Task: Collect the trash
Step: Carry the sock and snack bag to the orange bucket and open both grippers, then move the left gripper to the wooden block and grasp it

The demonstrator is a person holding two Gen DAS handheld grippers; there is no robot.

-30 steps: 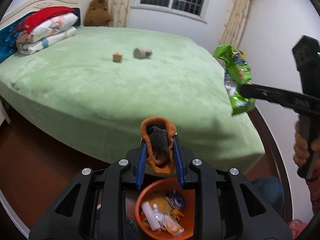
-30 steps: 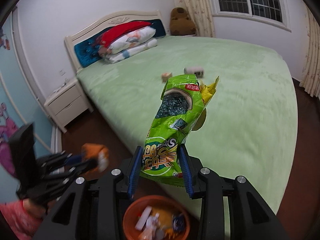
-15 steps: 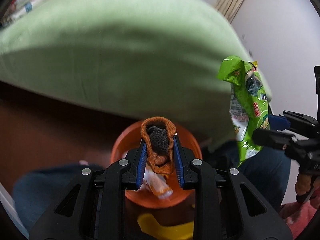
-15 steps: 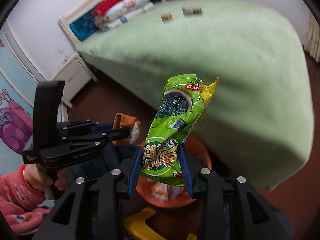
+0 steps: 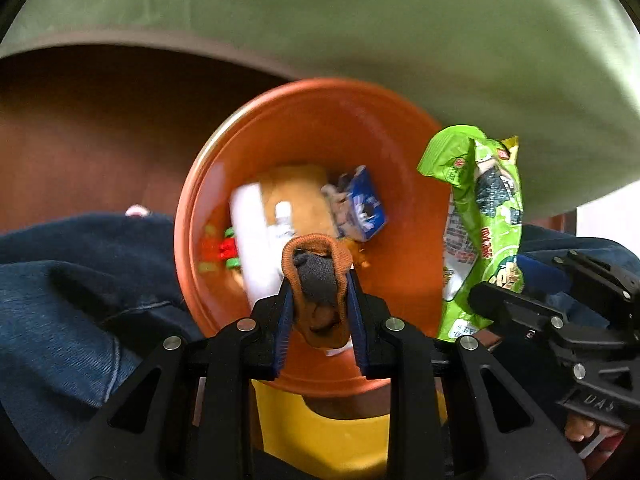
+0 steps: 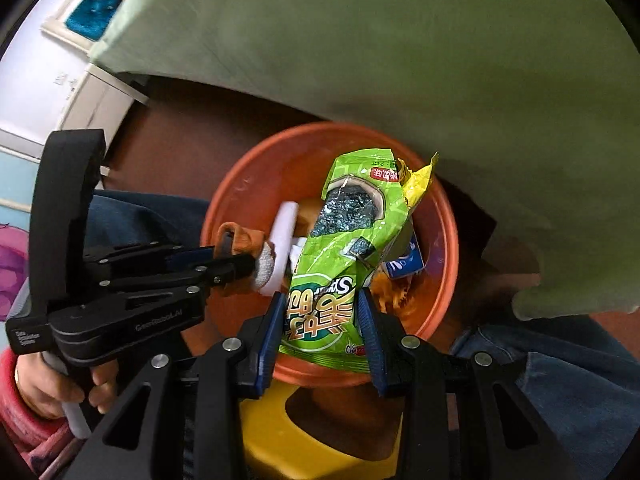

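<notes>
My left gripper (image 5: 319,300) is shut on an orange and grey sock (image 5: 318,280) and holds it over the orange bin (image 5: 312,112). The sock also shows in the right wrist view (image 6: 244,240), in the left gripper (image 6: 240,262). My right gripper (image 6: 322,320) is shut on a green snack bag (image 6: 344,256) above the same bin (image 6: 444,240). The bag hangs at the bin's right side in the left wrist view (image 5: 480,216), where the right gripper's (image 5: 480,300) fingers pinch its lower end. The bin holds several wrappers and a blue packet (image 5: 362,208).
The green bed (image 5: 360,20) overhangs just beyond the bin. A yellow stool (image 6: 320,432) stands under the bin. The person's jeans-clad legs (image 5: 60,300) are on both sides. A white nightstand (image 6: 92,108) stands at the far left.
Both grippers have tilted down and come closer over the bin, which now fills the views. The sock and the snack bag stay held. The bed's top has dropped out of sight.
</notes>
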